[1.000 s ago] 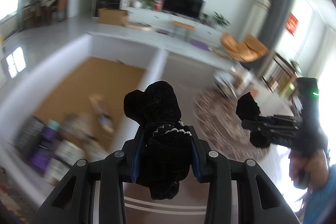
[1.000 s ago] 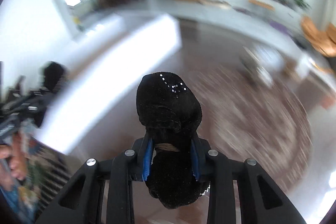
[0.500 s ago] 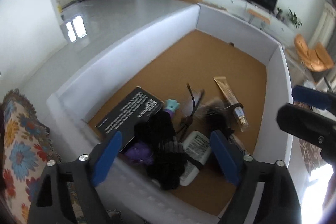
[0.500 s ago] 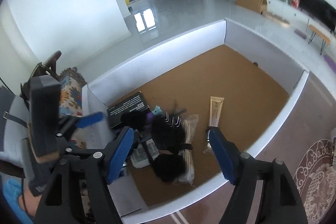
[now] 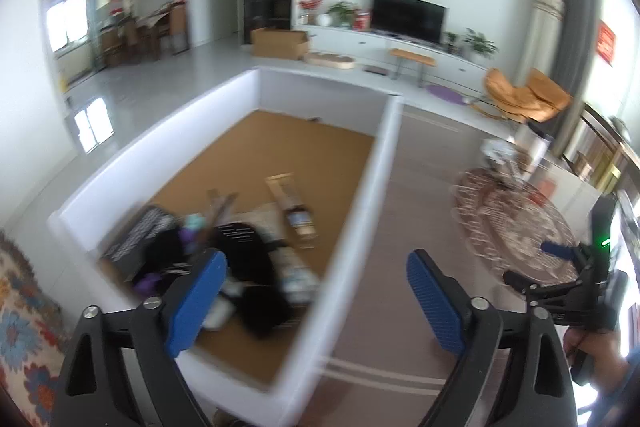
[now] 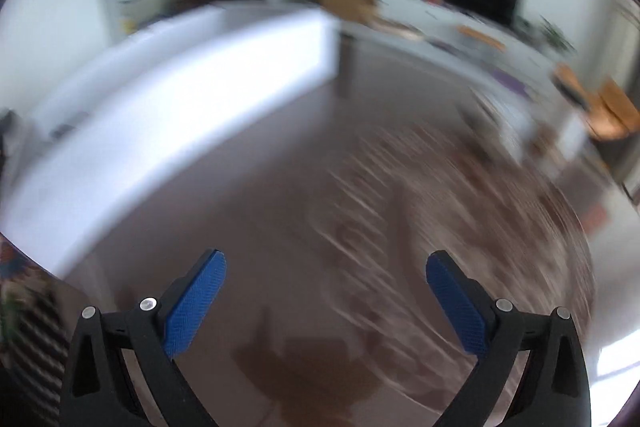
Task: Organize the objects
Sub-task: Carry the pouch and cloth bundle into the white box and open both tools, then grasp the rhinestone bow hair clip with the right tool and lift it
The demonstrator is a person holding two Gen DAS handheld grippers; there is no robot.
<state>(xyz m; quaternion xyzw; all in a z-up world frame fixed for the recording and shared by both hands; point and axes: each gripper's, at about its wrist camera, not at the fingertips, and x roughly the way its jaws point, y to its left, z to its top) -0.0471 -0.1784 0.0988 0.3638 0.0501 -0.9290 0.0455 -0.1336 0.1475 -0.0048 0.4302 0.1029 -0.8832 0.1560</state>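
A large white box (image 5: 360, 211) with a brown floor holds two black fabric pieces (image 5: 256, 275) dropped among other items at its near end. My left gripper (image 5: 316, 259) hovers over the box's near right wall. Its jaws are opening wide, and nothing is between the blue pads (image 5: 196, 303). The right gripper (image 5: 536, 263) shows at the far right, held by a hand over the floor. In the blurred right wrist view, the right gripper (image 6: 326, 255) is also opening wide and empty above brown floor. The box's white wall (image 6: 180, 99) lies to its left.
Inside the box lie a gold tube (image 5: 296, 211), a black carton (image 5: 136, 235) and small blurred items. A round patterned rug (image 5: 516, 223) lies right of the box. A flowered cloth (image 5: 24, 315) is at the near left. Furniture lines the far wall.
A second ago each gripper was shut on a black fabric piece. Both opened over the box and let the pieces fall in. Both have since swung away right, empty.
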